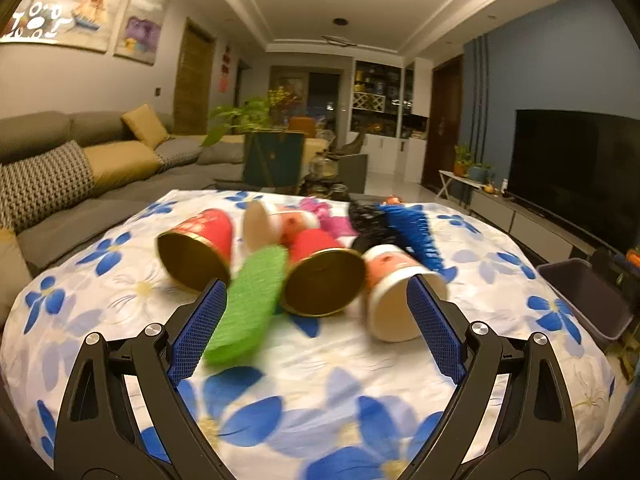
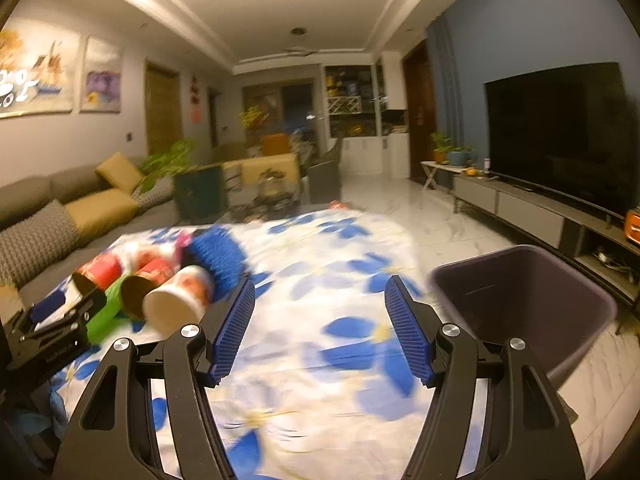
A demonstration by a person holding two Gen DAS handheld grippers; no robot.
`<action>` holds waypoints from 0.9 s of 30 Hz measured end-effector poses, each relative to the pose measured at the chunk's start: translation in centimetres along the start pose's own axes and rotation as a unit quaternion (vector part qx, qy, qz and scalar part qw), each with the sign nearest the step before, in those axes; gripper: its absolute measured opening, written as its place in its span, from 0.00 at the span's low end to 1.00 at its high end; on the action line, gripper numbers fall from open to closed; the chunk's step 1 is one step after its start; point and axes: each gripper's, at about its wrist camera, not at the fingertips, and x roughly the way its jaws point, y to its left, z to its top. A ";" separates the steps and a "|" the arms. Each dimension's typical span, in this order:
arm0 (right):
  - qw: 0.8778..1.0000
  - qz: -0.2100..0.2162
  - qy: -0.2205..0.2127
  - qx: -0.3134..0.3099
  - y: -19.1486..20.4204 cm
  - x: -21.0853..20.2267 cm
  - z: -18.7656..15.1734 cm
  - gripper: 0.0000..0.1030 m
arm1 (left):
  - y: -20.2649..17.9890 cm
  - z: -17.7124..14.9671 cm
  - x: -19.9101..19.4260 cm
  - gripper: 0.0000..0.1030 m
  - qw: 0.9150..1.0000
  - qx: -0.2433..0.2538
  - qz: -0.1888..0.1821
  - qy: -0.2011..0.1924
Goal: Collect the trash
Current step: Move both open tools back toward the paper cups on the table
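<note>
A: Left gripper [image 1: 316, 304] status?
B: Jaws spread wide, nothing between the pads. It hangs over the near side of the floral tablecloth [image 1: 320, 380], facing the trash pile.
A: What's in the pile?
B: Mid-table, all on their sides: red cup [image 1: 200, 244] far left, green paper strip [image 1: 248, 300] just beside the left pad, second red cup [image 1: 324, 276] in the middle, white-and-orange cup [image 1: 394, 292] partly behind the right fingertip. Behind them a blue frilly piece [image 1: 416, 236], something black and something pink; too blurred to name.
A: Right gripper [image 2: 320, 328]?
B: Also released, empty, over bare cloth, well right of the pile.
A: Bin?
B: Dark bin [image 2: 528, 300] off the table's right edge, just beyond the right finger. Mouth up.
</note>
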 end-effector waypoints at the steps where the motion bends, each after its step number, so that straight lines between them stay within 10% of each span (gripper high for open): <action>1: 1.000 0.009 0.004 -0.005 0.8 0.4 -0.2 0.65 | 0.5 0.0 -0.1 0.87 1.000 -0.003 0.003 0.000; 27: 0.989 0.056 0.093 -0.095 11.6 9.5 -2.0 0.30 | 5.7 -0.2 1.2 0.87 0.999 -0.029 0.011 0.019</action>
